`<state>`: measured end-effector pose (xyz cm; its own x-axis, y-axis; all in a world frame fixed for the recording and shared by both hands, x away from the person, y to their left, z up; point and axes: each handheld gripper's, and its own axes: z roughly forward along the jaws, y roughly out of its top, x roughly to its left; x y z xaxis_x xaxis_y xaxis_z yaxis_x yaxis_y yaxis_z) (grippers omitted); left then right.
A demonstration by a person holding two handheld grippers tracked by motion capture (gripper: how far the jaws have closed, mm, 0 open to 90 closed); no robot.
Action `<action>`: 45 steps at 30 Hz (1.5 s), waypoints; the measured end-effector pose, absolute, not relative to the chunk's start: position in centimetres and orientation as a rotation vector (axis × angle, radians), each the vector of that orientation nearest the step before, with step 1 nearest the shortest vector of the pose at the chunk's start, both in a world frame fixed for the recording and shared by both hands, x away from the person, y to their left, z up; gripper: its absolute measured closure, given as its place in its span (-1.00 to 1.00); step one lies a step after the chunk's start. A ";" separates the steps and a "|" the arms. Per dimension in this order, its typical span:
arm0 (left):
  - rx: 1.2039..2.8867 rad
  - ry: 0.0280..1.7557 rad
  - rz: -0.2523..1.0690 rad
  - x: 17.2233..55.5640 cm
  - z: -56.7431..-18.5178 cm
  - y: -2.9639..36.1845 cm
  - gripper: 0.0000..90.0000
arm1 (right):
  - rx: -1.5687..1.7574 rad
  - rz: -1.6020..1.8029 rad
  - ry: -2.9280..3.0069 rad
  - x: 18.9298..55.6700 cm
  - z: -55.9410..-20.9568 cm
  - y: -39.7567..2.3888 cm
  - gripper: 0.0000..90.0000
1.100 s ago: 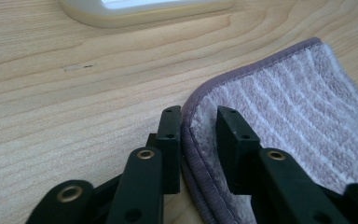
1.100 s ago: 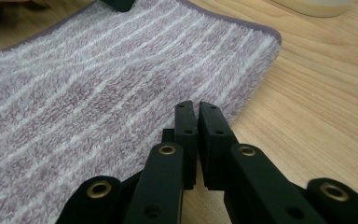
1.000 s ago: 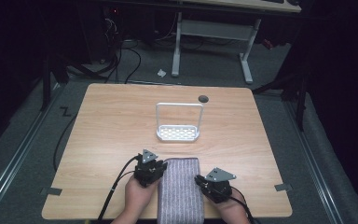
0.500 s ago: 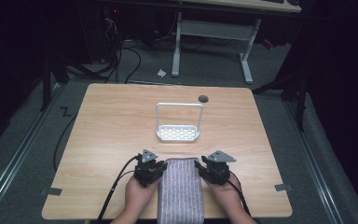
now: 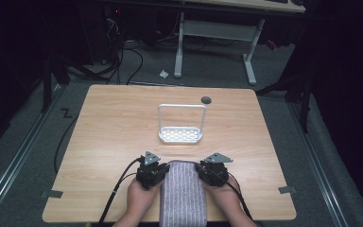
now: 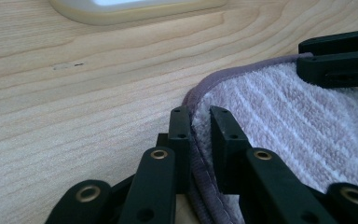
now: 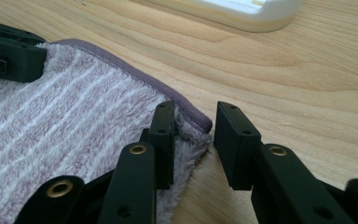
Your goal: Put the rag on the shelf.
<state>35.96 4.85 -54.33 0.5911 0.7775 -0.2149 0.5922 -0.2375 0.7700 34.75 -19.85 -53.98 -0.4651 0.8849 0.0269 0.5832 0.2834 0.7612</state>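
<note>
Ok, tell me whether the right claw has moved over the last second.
Yes. The right claw has shifted forward along the towel, toward the white rack, and now sits at the towel's far right corner.

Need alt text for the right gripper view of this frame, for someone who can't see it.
The right gripper sits open at the near corner of a purple striped towel lying on a light wooden table, one jaw over the towel's corner, the other on bare wood. The left gripper is at the towel's opposite corner, and a white tray's edge lies beyond.
</note>
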 end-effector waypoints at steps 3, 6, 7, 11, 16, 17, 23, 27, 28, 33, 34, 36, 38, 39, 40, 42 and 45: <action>1.941 1.094 0.264 36.0 -54.3 4.9 0.76 | 1.341 1.029 2.162 35.0 -53.9 -20.0 0.33; 1.941 1.092 0.263 36.0 -54.3 4.9 0.76 | 1.358 1.041 2.134 35.0 -53.7 -20.3 0.33; 1.943 1.093 0.268 35.9 -54.3 4.8 0.76 | 1.342 1.047 2.124 35.0 -53.4 -20.4 0.30; 1.943 1.090 0.271 35.9 -54.3 4.8 0.76 | 1.352 1.047 2.159 35.0 -53.7 -20.2 0.22; 1.945 1.087 0.274 35.9 -54.3 4.7 0.77 | 1.305 1.025 2.167 34.8 -54.0 -19.7 0.52; 1.945 1.087 0.274 35.9 -54.3 4.7 0.78 | 1.308 1.029 2.172 34.8 -54.0 -19.6 0.64; 1.934 1.080 0.320 35.3 -54.2 4.6 0.82 | 1.248 1.048 2.111 33.9 -53.9 -19.3 0.87; 1.884 1.049 0.371 34.5 -53.9 4.3 0.83 | 1.189 1.070 2.030 32.8 -53.7 -19.3 0.87; 1.884 1.049 0.371 34.5 -53.9 4.3 0.82 | 1.189 1.070 2.030 32.8 -53.7 -19.3 0.87; 1.818 0.987 0.437 33.3 -52.9 4.2 0.82 | 1.137 1.102 1.959 31.7 -53.0 -19.6 0.86; 1.807 0.979 0.447 33.1 -52.7 4.2 0.82 | 1.134 1.114 1.949 31.5 -52.8 -19.7 0.86; 1.794 0.962 0.466 32.7 -52.2 4.1 0.82 | 1.119 1.135 1.933 31.3 -52.4 -19.6 0.87; 1.774 0.941 0.495 32.3 -51.7 4.1 0.82 | 1.092 1.153 1.914 31.0 -51.8 -19.6 0.87; 1.763 0.934 0.503 32.2 -51.4 4.1 0.82 | 1.081 1.163 1.902 30.8 -51.5 -19.5 0.87; 1.763 0.934 0.503 32.2 -51.4 4.1 0.82 | 1.081 1.163 1.902 30.8 -51.5 -19.5 0.87; 1.726 0.914 0.518 31.7 -50.4 4.3 0.82 | 1.049 1.199 1.874 30.5 -50.5 -19.5 0.86; 1.699 0.902 0.537 31.2 -49.5 4.6 0.82 | 1.035 1.223 1.858 30.3 -49.6 -19.5 0.87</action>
